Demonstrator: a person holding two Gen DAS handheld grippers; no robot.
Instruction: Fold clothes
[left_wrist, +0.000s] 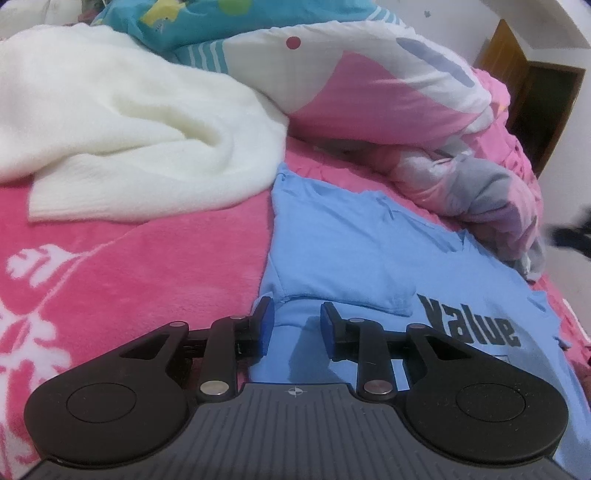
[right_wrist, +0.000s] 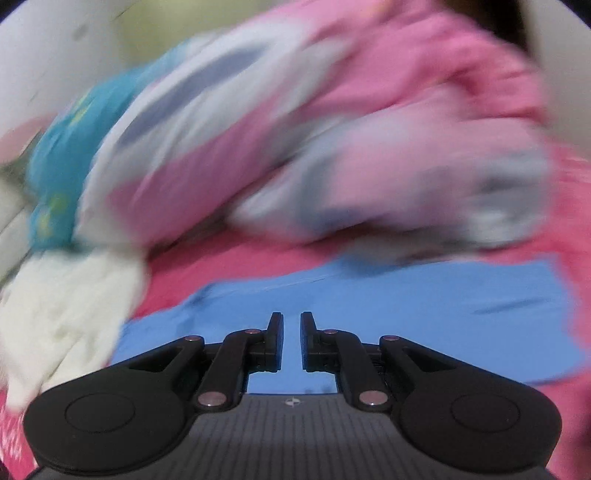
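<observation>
Lying on the bed: a blue T-shirt (left_wrist: 354, 236) spread on a pink blanket (left_wrist: 140, 258), black lettering "Value" on its front.
T-shirt folds: a sleeve or side panel is turned over onto the body, its edge running just ahead of the left fingers.
Left gripper (left_wrist: 295, 314): low over the near part of the T-shirt, fingers spread, blue pads (left_wrist: 267, 321) facing each other with cloth showing in the gap; nothing is pinched.
Right gripper (right_wrist: 291, 325): also over the blue T-shirt (right_wrist: 406, 314), fingers apart by a narrow gap, holding nothing.
Right view: heavily blurred, so fine detail of the cloth cannot be told.
White sweater (left_wrist: 122, 133): crumpled on the blanket to the left of the T-shirt, its ribbed hem nearest the camera; its edge lies just beside the T-shirt's far corner.
Quilt (left_wrist: 388, 96): pink, white and grey, bunched up behind the T-shirt.
Teal fabric (left_wrist: 177, 22): piled at the far end, behind the sweater.
Door (left_wrist: 532, 99): brown, at the far right.
</observation>
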